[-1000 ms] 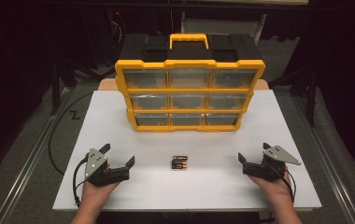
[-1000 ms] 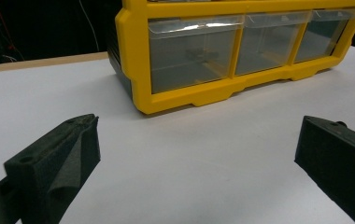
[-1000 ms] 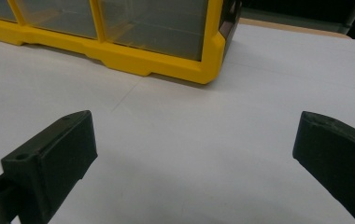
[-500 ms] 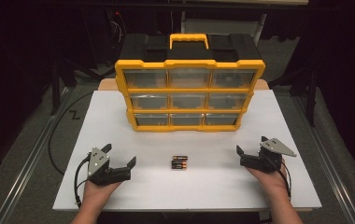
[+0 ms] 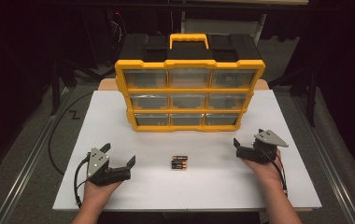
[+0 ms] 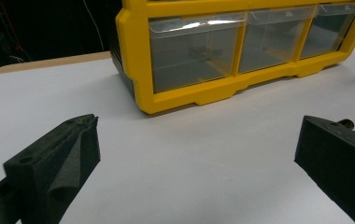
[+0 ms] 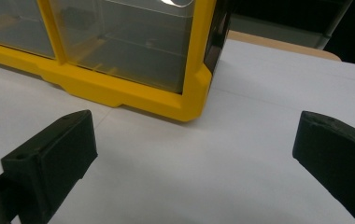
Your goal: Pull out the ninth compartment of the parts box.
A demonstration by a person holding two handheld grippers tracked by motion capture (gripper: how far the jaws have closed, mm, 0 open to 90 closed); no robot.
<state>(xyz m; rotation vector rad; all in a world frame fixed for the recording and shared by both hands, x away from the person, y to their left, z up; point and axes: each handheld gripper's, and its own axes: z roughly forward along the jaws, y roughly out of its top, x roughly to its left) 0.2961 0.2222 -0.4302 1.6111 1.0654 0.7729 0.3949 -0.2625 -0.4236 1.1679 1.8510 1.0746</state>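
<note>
A big yellow box (image 5: 189, 95) of drawers stands at the far side of the white table (image 5: 222, 184), and the little batteries (image 5: 179, 163) lie nearer, between the left gripper (image 5: 119, 164) and right gripper (image 5: 241, 148), both with jaws wide apart.

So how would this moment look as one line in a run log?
left gripper: open, empty | right gripper: open, empty | batteries: on table, between grippers, untouched | drawer box: upright, drawers shut
</note>
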